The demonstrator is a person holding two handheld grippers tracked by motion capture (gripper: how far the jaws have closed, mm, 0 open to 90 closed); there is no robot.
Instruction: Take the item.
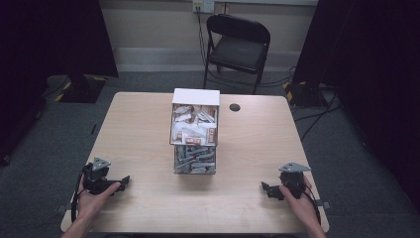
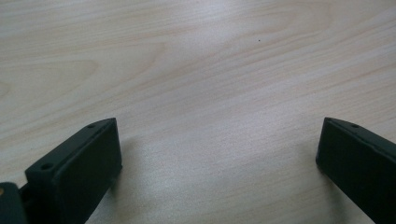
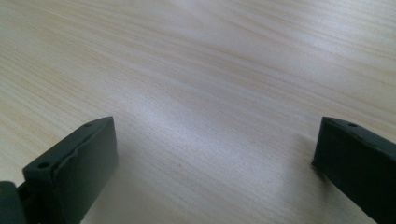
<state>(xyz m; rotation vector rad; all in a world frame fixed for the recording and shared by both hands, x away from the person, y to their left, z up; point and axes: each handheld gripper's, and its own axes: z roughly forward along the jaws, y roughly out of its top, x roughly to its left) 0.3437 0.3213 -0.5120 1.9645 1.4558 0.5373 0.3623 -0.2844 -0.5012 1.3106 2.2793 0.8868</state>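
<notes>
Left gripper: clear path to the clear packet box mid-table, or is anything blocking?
Probably yes. The left gripper rests open at the near left of the table, and bare wood lies between it and the packet box. Nothing stands in the way.

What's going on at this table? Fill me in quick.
A person sits at a wooden table with a two-jaw gripper in each hand. The left gripper and the right gripper both rest near the table's front edge, jaws wide open with nothing between them. In the middle stands a clear two-tier box with packets in the upper tier and grey pieces below. Neither gripper touches it, so handling has not begun.
</notes>
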